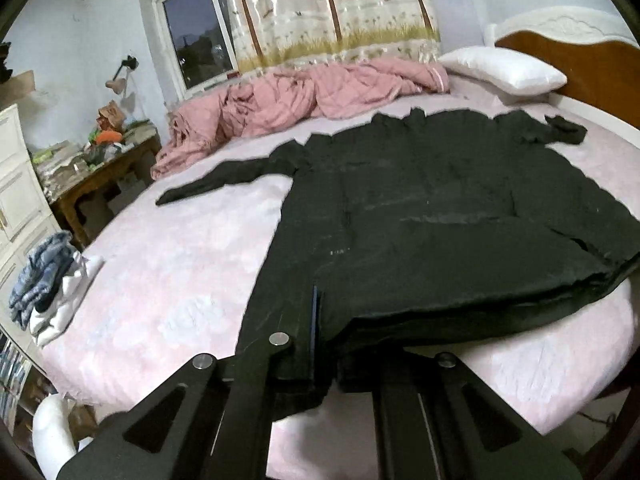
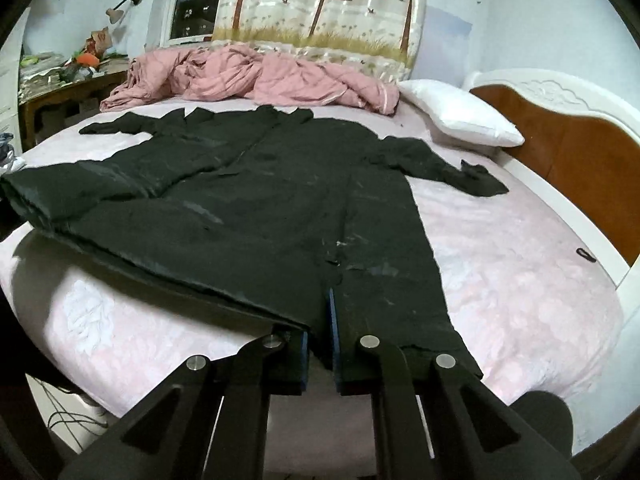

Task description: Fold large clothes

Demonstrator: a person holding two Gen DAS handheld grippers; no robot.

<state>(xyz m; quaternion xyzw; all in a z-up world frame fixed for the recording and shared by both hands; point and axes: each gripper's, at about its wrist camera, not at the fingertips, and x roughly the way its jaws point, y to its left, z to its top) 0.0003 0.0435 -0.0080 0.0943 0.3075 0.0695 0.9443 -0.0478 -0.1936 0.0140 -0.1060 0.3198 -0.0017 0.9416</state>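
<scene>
A long black coat [image 1: 420, 216] lies spread on the pink bed sheet [image 1: 168, 280], collar toward the far side and both sleeves out. It also shows in the right wrist view [image 2: 260, 200]. My left gripper [image 1: 320, 344] is shut on the coat's hem at its left corner. My right gripper [image 2: 320, 344] is shut on the hem at its right corner, with cloth between the blue-edged pads. The hem between the two grippers is lifted a little off the sheet [image 2: 520, 272].
A crumpled pink quilt [image 1: 296, 100] lies along the far edge of the bed. A white pillow [image 1: 504, 68] rests by the wooden headboard [image 1: 576, 64]. A pile of folded clothes [image 1: 48, 284] sits at the bed's left edge. A cluttered wooden table [image 1: 100, 172] stands beyond.
</scene>
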